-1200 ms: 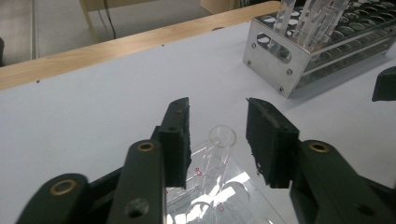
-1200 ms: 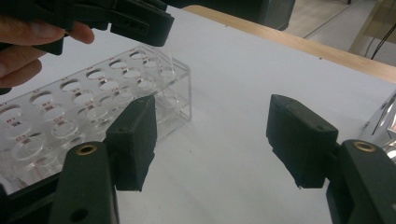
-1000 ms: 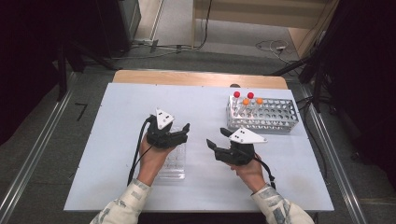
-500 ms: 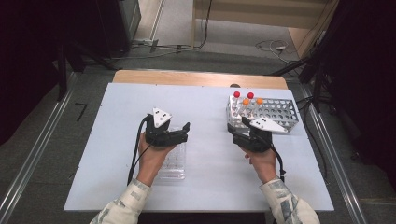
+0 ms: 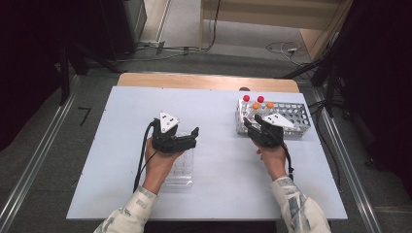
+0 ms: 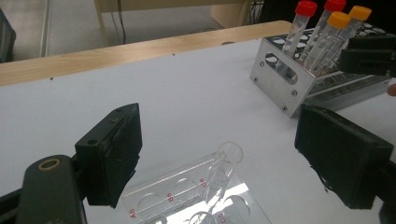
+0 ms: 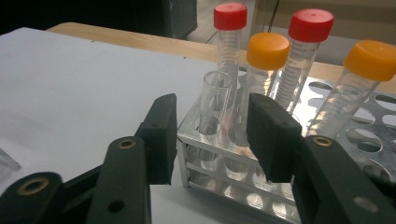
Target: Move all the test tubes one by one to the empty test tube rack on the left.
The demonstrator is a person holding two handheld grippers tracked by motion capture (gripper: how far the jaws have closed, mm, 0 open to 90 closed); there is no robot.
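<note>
Right tool (image 7: 212, 135) now astride upright tube (image 7: 212, 105)

**Black tongs, grey plates, patterned sleeves**

Each hand carries black tongs. The left tongs (image 5: 194, 137) bear a pale grey three-cornered plate (image 5: 167, 121) dotted with small dark marks, and a black cable (image 5: 142, 162) trails from them. The right tongs (image 5: 248, 124) carry a like plate (image 5: 277, 120) and a black cable (image 5: 287, 160). Close up, the arms are matt black with brass-coloured rivet rings (image 7: 126, 143), and the flat rectangular pads (image 6: 115, 150) look worn at the edges. The sleeves (image 5: 297, 209) are light, with a grey-blue pattern.
</note>
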